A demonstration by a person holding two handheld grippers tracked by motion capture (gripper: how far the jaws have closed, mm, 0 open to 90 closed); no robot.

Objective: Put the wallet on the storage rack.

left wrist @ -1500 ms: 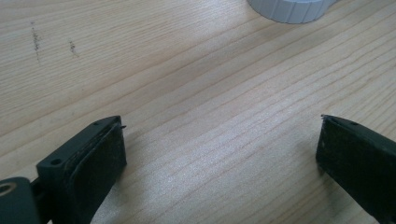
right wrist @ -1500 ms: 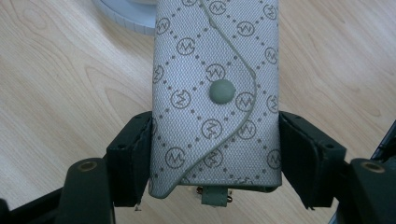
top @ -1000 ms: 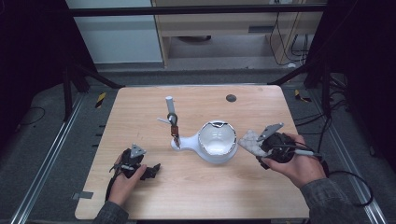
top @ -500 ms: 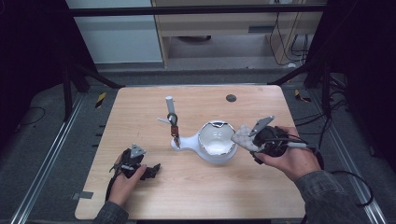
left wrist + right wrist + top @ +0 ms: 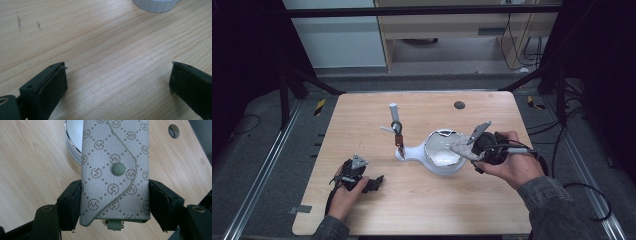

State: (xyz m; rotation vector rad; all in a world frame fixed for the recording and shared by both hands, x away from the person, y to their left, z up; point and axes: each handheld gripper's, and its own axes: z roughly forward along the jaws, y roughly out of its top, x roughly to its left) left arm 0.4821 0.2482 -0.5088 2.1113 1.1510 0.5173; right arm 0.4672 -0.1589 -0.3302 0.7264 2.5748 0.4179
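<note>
Grey patterned pouch (image 5: 115, 170) clamped in the right claw (image 5: 113, 202) – over the white bowl (image 5: 442, 155); left claw (image 5: 117, 80) wide apart.

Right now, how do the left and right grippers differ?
The left gripper is open and empty, low over the bare table; the right gripper is shut on a grey patterned pouch, held at the white bowl. Both have black jaws and are hand-held.

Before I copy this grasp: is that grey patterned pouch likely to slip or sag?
Probably not slippery: the pouch looks like woven fabric, clamped flat by the right hand-held gripper. It may flex slightly, being soft, yet it juts out unsupported without drooping, so it seems fairly stiff.
</note>
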